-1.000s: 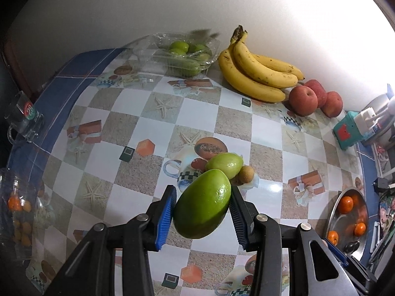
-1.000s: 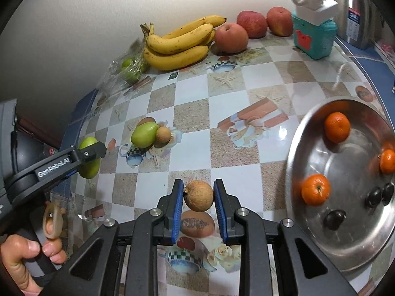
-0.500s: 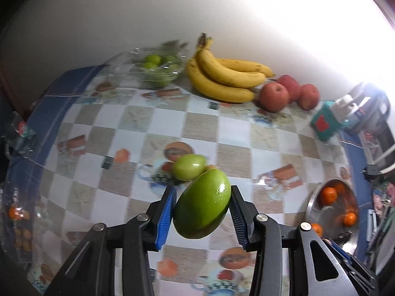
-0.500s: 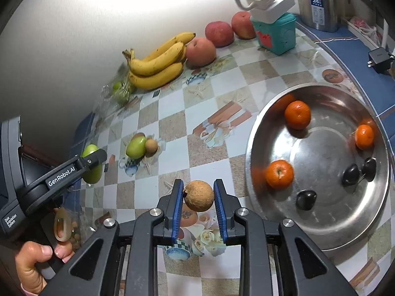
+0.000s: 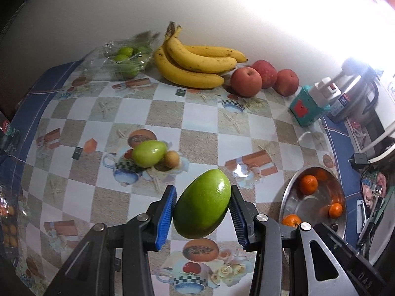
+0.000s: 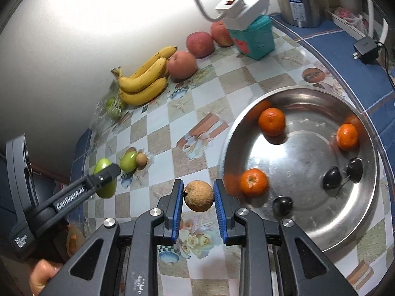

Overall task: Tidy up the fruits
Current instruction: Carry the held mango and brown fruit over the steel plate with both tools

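Carrying step, both hands loaded. My left claw pinches a green mango clear above the checkered surface; my right claw pinches a small brown round fruit beside the rim of the steel bowl, which holds tangerines and dark plums. As I judge it, I next bring each fruit over the bowl, lower it, then release.
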